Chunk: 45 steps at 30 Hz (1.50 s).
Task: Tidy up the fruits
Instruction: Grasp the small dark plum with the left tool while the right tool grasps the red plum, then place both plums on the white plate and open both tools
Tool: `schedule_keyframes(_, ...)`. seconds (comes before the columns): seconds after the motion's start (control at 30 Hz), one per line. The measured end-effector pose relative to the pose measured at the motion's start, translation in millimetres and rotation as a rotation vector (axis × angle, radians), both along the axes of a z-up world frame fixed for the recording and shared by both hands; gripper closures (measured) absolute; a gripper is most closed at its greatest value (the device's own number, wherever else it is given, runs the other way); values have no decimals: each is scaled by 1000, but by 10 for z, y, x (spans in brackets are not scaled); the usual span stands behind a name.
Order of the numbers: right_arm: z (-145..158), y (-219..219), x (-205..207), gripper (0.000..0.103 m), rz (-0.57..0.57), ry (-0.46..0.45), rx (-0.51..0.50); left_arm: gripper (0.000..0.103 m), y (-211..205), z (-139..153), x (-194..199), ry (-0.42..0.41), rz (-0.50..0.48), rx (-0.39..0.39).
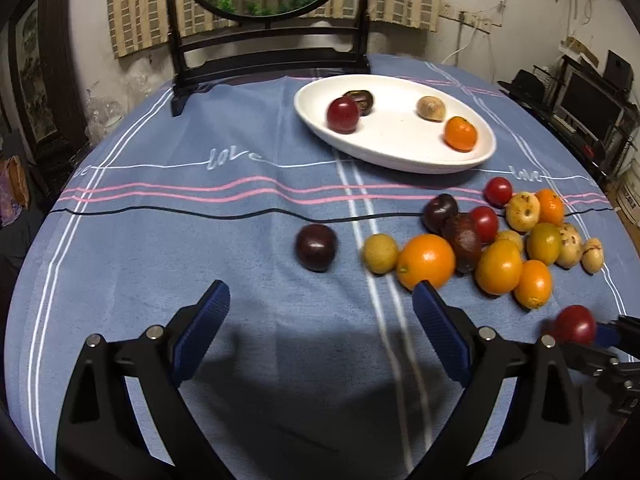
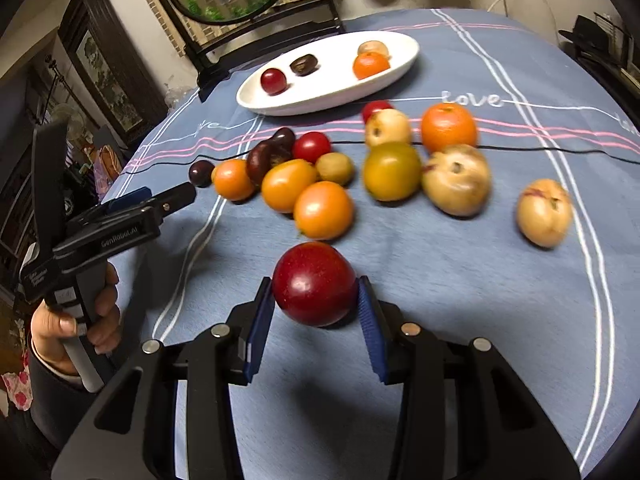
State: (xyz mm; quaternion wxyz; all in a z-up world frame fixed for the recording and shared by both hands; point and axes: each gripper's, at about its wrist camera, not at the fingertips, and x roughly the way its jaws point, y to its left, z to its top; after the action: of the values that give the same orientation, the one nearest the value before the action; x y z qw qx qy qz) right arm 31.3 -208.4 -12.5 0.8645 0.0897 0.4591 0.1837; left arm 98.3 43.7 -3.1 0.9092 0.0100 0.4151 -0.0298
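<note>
My right gripper (image 2: 316, 300) is shut on a red plum (image 2: 315, 283), both blue pads pressing its sides just above the cloth. The same red plum (image 1: 575, 325) shows at the right edge of the left wrist view. My left gripper (image 1: 321, 300) is open over bare cloth with nothing between its fingers; a dark plum (image 1: 315, 247) lies ahead of it. A white oval plate (image 1: 400, 148) at the back holds a red plum (image 1: 343, 114), a dark fruit (image 1: 361, 101), a tan fruit (image 1: 431, 108) and an orange (image 1: 461, 133). A heap of loose fruit (image 2: 308, 184) lies in front of the plate.
The round table wears a blue striped cloth (image 1: 200, 220). A dark wooden stand with a round painted panel (image 1: 264, 20) rises at the far edge behind the plate. A person's hand (image 2: 80, 320) grips the left tool at the left side. Shelves and clutter surround the table.
</note>
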Motion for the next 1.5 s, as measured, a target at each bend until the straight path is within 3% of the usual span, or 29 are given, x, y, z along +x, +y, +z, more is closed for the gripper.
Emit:
schedule_keyframes(0.17,39,-133,-76,60,-6,-15,15,9,173,-88,134,46,57,33)
schedule_keyframes(0.33,48,-127,-115,60,7,-21,31,10,196,-192,317,92,52,48)
schedule_keyframes(0.5,57,-111,-123,60,18,-24,32,27,155,-217,454,99,49,66)
schedule_keyframes(0.67,49,-100,-97,60,19,-23,29,56,67,-223,520,105,4,49)
schedule_keyframes(0.83,35,-67,-99,60,27,-17,30,67,-42,-227,557,95,-29,75)
schedule_keyframes(1.07,54,-68,-106,60,34,-20,44,75,-50,-203,538,107,-27,55)
schedule_keyframes(1.27,99,-89,-113,60,34,-33,50,76,6,-128,454,83,-24,14)
schedule_keyframes(1.5,269,-121,-29,60,41,-61,71,76,-34,162,401,51,-65,-54)
